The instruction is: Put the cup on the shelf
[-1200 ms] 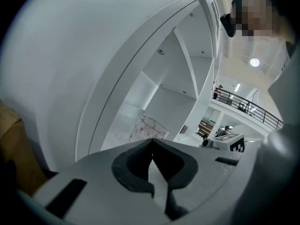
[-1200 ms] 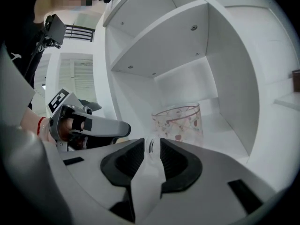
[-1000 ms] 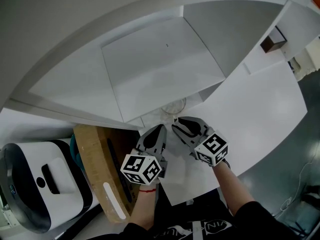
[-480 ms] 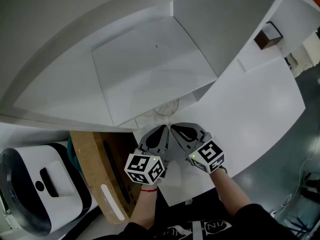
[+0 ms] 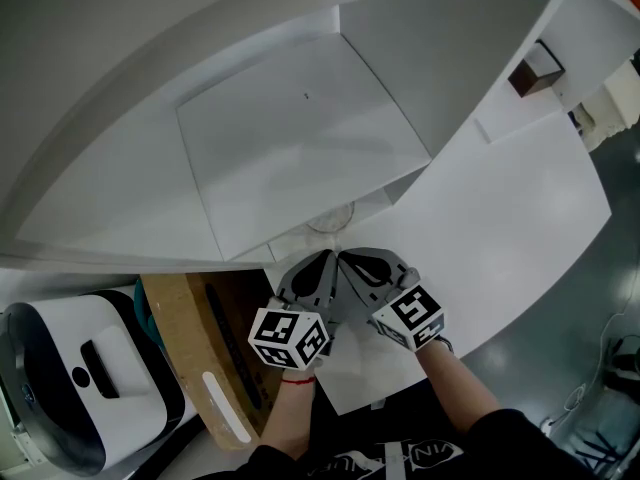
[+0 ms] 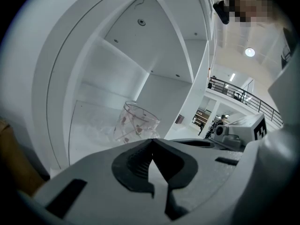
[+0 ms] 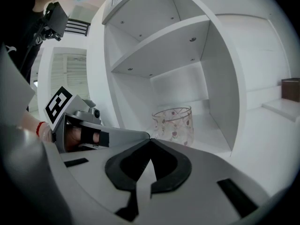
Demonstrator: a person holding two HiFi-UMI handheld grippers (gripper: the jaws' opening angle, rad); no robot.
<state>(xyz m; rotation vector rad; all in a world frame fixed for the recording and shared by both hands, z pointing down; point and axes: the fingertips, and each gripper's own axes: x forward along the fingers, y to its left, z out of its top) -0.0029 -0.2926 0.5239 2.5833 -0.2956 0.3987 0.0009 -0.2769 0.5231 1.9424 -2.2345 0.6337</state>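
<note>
Shelf (image 5: pixel 300 138) is filling most of the head view. Left gripper (image 5: pixel 322 264) and right gripper (image 5: pixel 350 261) are hovering side by side just in front of the shelf, jaws pressed together, gripping nothing. That's likely because the cup (image 7: pixel 172 124) is standing upright in the shelf's lowest compartment, so the job is looking done. White appliance (image 5: pixel 70 368) and wooden board (image 5: pixel 190 338) are sitting left of the shelf. Nothing is blocking the cup.
</note>
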